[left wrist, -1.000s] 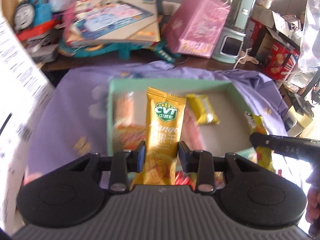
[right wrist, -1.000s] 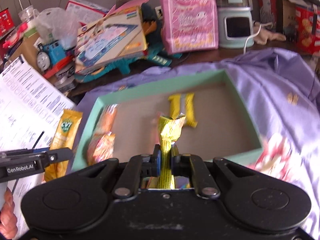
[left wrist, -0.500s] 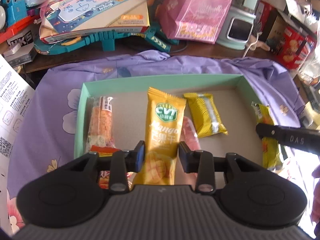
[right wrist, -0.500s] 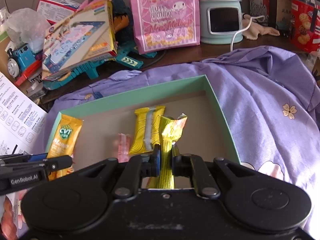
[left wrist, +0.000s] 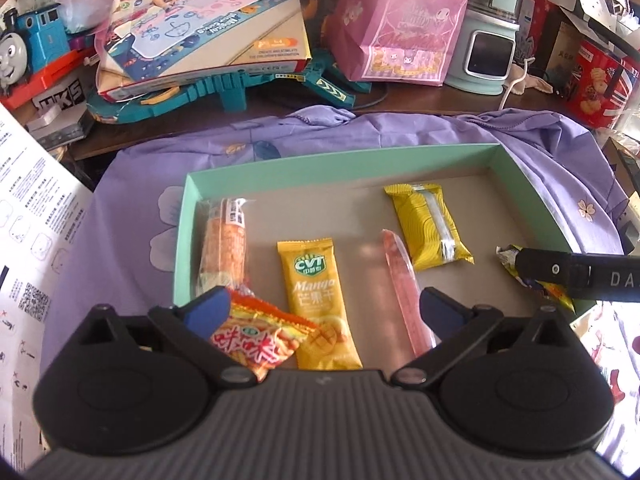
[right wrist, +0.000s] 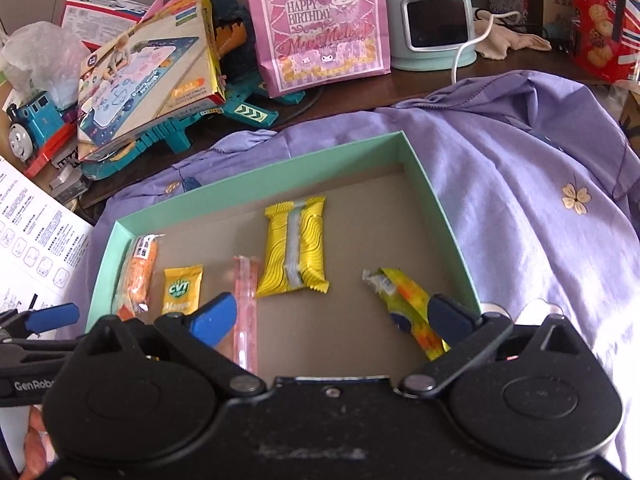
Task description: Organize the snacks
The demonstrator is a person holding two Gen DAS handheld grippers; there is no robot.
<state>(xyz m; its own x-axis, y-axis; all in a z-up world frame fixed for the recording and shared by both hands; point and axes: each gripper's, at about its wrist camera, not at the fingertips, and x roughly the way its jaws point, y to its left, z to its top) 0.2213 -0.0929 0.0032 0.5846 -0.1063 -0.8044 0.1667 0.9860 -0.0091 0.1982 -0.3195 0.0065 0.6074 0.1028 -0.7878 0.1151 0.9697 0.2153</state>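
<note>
Watching from my end, the biggest thing that matters is the shallow mint-green cardboard tray point(left wrist: 332, 168) lying on the rumpled lilac flowered cloth point(right wrist: 520, 208) that covers the counter; because that cloth is loose and bunched, I judge a careless nudge on the tray's rim could slide the whole row out of order. Inside the tray, from its left wall rightward, lie the long orange snack stick in clear wrap point(left wrist: 223, 246), the yellow mango-printed sachet point(left wrist: 318, 300), the thin pink translucent stick point(left wrist: 404, 292) and the yellow foil bar with a clear centre strip point(left wrist: 430, 226), all apart from one another. My left gripper point(left wrist: 320, 314) stands wide open and holds nothing, with the sachet lying between its blue fingers point(left wrist: 210, 312); pulling back low could drag that sachet, or catch the crinkly orange-red packet point(left wrist: 260, 340) sitting just by the left finger at the tray's near corner. My right gripper point(right wrist: 332, 318) is likewise spread and empty, and the small crumpled yellow-and-orange wrapper point(right wrist: 404, 304) lies right against its right finger near the tray's right wall, so I reckon a hasty lift might flick it out.
</note>
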